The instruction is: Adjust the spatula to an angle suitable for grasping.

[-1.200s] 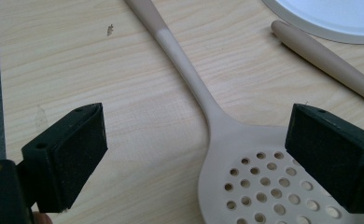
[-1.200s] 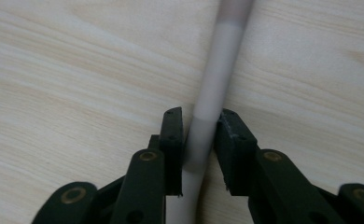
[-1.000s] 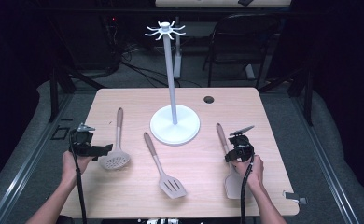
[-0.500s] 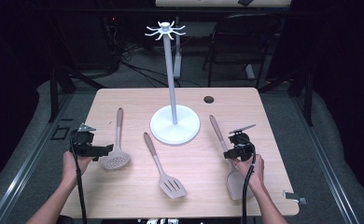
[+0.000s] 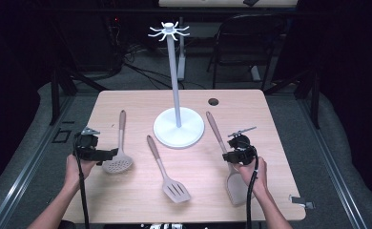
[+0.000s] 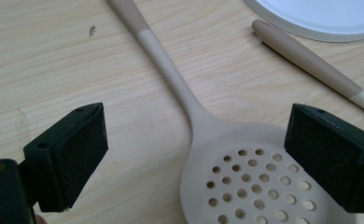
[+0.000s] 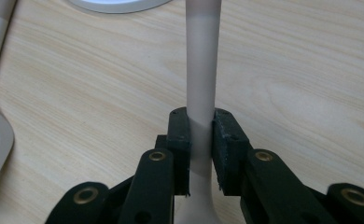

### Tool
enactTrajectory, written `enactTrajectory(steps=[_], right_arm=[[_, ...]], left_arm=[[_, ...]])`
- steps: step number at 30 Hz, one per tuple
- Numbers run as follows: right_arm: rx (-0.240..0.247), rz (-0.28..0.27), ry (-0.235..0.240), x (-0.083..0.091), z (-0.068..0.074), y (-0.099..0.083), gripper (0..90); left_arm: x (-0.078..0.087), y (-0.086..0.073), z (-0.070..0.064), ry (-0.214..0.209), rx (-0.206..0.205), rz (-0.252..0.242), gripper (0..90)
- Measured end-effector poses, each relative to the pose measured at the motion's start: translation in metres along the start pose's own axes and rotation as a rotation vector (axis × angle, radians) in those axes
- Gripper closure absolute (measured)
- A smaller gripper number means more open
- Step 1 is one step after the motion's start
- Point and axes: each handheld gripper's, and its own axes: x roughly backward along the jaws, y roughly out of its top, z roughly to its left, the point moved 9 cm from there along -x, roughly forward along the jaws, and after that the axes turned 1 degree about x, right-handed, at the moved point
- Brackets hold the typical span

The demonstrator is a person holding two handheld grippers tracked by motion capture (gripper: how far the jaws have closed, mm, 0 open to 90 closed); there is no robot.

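A white stand (image 5: 174, 81) with hooks on top rises from a round base (image 5: 179, 128) at mid-table. Three beige utensils lie around it. A perforated skimmer (image 5: 118, 163) lies at the left, and my left gripper (image 5: 108, 153) is open beside its head. In the left gripper view the wide-apart jaws of that gripper (image 6: 203, 154) straddle the skimmer's head (image 6: 245, 186). A slotted spatula (image 5: 167, 171) lies in the middle. My right gripper (image 5: 232, 155) is shut on the handle of a solid spatula (image 5: 236, 188). The right gripper (image 7: 201, 135) pinches that handle (image 7: 201, 70) between both pads.
A small dark hole (image 5: 213, 101) sits in the table's far right area. The slotted spatula's handle (image 6: 311, 65) and the stand base (image 6: 320, 16) lie beyond the left gripper. Chairs and cables stand behind the table. Bare wood lies at the front left and the far right.
The right gripper has turned the solid spatula, so its handle tip has swung left toward the stand base. The left gripper and the other utensils have stayed put.
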Motion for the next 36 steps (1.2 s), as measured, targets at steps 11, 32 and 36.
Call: enactTrajectory(steps=[11, 32, 36], right_arm=[[0.102, -0.01, 0.028, 0.004, 0.023, 0.004, 78.5], [0.228, -0.033, 0.043, 0.005, 0.057, 0.015, 78.6], [0.259, -0.043, 0.051, 0.005, 0.065, 0.02, 78.6]], left_arm=[[-0.001, 0.002, -0.01, -0.019, -0.025, 0.002, 6.8], [-0.003, 0.016, -0.036, -0.071, -0.06, -0.02, 6.8], [-0.004, 0.021, -0.045, -0.095, -0.068, -0.035, 6.8]])
